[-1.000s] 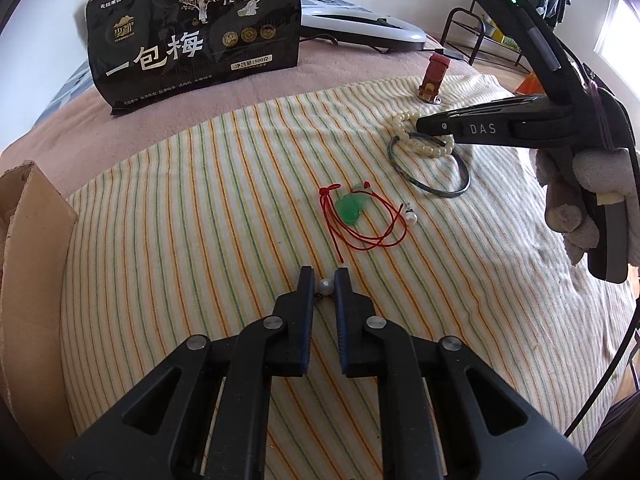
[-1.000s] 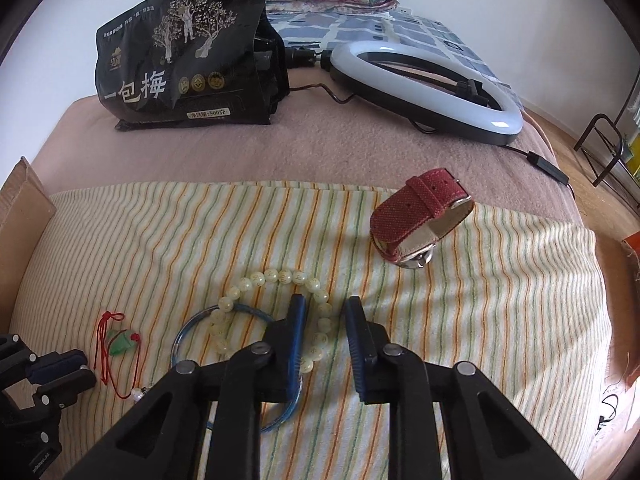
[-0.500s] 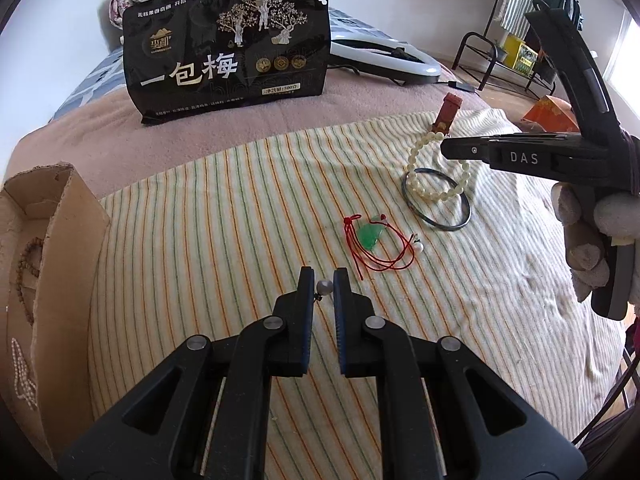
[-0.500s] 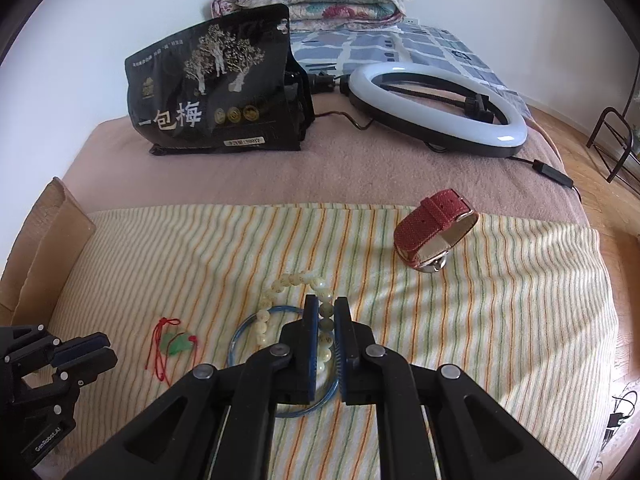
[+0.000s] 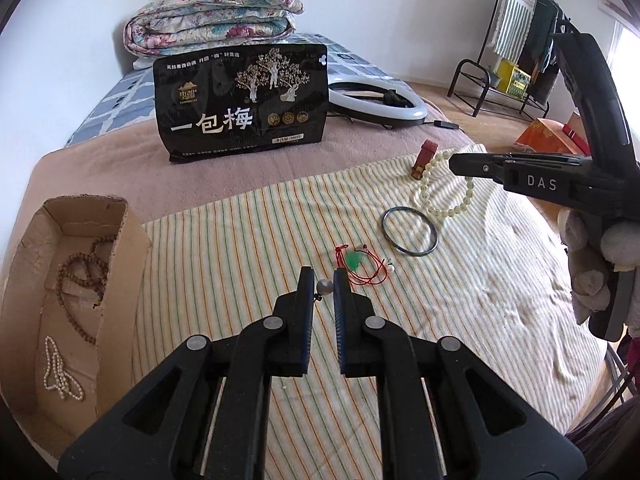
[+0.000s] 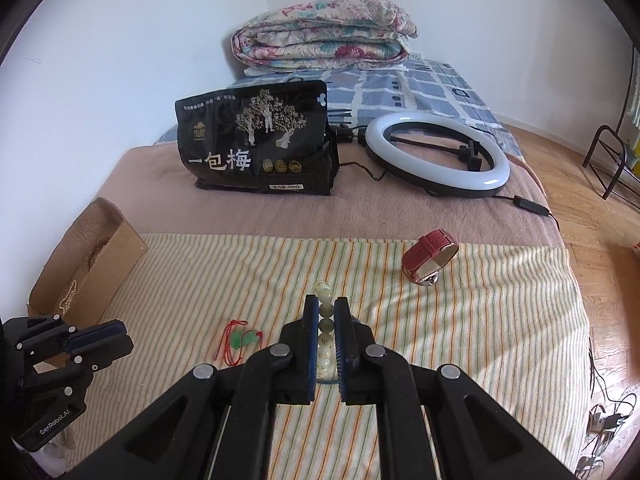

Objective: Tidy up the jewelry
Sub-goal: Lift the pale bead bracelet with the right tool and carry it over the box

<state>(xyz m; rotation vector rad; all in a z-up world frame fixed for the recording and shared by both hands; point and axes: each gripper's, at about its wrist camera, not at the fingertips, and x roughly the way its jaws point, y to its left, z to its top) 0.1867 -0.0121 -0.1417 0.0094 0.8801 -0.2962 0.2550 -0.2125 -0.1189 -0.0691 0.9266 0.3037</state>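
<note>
while the cardboard box point(image 5: 72, 280) sits at the far left edge of the bed with a brown bead string point(image 5: 80, 272) and a small white pearl strand point(image 5: 60, 368) lying inside it, the striped cloth point(image 5: 240, 248) beside it carries the rest of the jewelry. the left hand-held gripper point(image 5: 323, 286) hangs above the cloth, its fingers clenched on a small grey pearl earring point(image 5: 324, 287) pinched right at the tips. just past those tips lies a red cord with a green pendant point(image 5: 354, 261), loose on the cloth, and close by its right end a second small pearl point(image 5: 391, 268). further right and a little back, a dark bangle point(image 5: 409, 231) lies flat on the stripes. above it, the right hand-held gripper point(image 6: 327, 312) is clamped on a pale bead bracelet point(image 5: 444, 192), which hangs from the tips in a loop clear of the cloth; in the right wrist view the beads run in a line between the two fingers. behind the bracelet a red watch point(image 6: 430, 256) rests near the cloth's back edge. at the back of the bed stand a black snack bag point(image 5: 244, 104) and a ring light point(image 6: 436, 156).
</note>
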